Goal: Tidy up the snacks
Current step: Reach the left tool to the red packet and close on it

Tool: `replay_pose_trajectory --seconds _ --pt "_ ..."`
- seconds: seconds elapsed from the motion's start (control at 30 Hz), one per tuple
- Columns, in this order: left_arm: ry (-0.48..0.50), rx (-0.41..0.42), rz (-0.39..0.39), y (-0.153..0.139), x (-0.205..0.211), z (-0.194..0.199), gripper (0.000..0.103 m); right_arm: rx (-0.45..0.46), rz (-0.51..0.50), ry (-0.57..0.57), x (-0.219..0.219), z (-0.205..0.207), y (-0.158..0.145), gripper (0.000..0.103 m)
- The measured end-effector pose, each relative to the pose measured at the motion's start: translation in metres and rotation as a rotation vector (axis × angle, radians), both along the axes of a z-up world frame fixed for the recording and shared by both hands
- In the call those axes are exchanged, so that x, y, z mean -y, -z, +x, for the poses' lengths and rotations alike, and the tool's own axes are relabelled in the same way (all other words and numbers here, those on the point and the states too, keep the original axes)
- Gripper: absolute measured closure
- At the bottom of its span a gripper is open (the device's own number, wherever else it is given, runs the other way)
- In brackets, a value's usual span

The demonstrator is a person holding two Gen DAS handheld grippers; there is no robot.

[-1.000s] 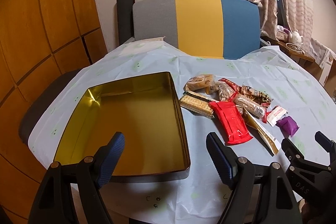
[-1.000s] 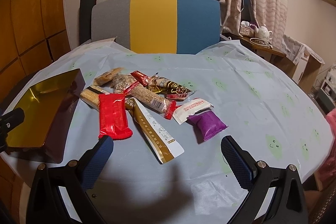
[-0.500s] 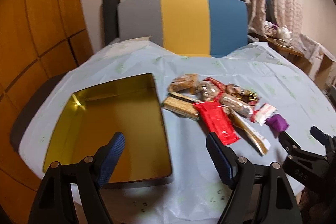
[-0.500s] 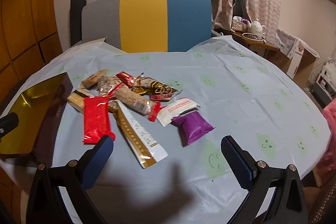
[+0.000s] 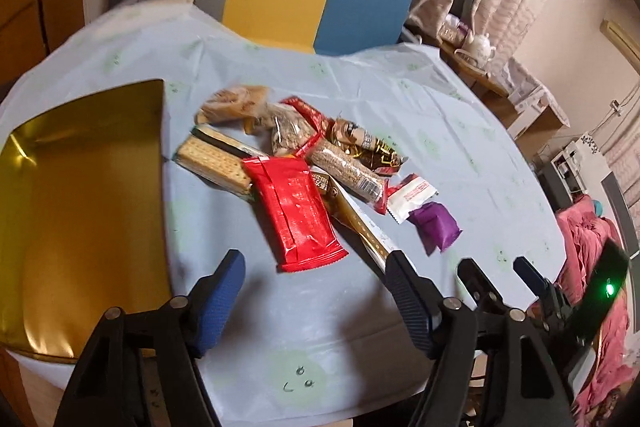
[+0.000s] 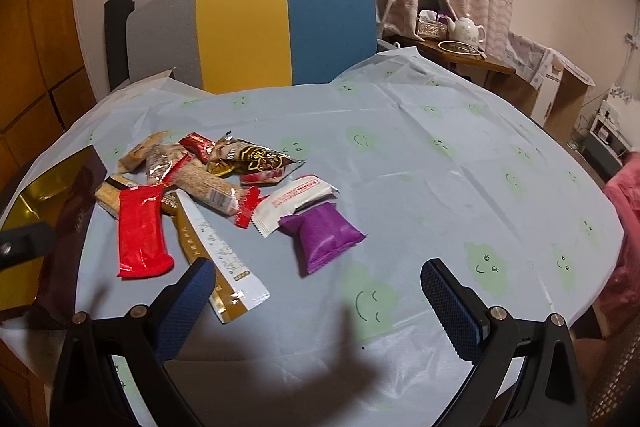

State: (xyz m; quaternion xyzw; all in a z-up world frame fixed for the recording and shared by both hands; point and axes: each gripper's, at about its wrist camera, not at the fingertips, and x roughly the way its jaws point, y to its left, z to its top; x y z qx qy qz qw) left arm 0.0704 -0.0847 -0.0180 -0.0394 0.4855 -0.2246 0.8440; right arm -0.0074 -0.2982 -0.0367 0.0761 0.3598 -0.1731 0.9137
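A pile of wrapped snacks lies on the light blue tablecloth [image 6: 440, 187]: a red packet [image 5: 294, 211] [image 6: 142, 231], a purple packet [image 5: 434, 223] [image 6: 322, 237], a white packet [image 5: 412, 195] [image 6: 294, 203], a long gold-and-white packet [image 6: 222, 263], a cracker pack [image 5: 214, 161] and several more. An empty gold tin [image 5: 80, 195] [image 6: 44, 195] sits left of the pile. My left gripper [image 5: 316, 269] is open and empty, just short of the red packet. My right gripper [image 6: 316, 281] is open and empty, just short of the purple packet.
A grey, yellow and blue chair back [image 6: 248, 31] stands behind the table. A side table with a teapot [image 6: 466, 29] is at the right. The right gripper's fingers [image 5: 532, 277] show at the lower right of the left wrist view.
Both grippers have moved forward toward the snacks. The left one has swung right, so the tin has slid to the left edge and the red packet is now centred.
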Motion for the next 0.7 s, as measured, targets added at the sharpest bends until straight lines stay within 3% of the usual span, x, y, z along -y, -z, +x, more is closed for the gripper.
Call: replay_pose_trajectory --seconds 0.13,0.3,0.57,0.7 --pt "0.007 -0.069 0.044 0.014 0.013 0.021 0.047 -0.013 0.022 0.008 0.005 0.0 0.006 0.0" --pt "-0.042 -0.133 0.068 0.034 0.025 0.05 0.048 -0.023 0.042 -0.004 0.008 0.001 0.011 0.0" --pt "-0.076 -0.152 0.167 0.057 0.045 0.073 0.047 -0.039 0.064 -0.02 0.01 0.003 0.02 0.0" --pt "-0.09 -0.147 0.175 0.066 0.045 0.077 0.047 -0.051 0.078 -0.03 0.01 0.005 0.024 0.0"
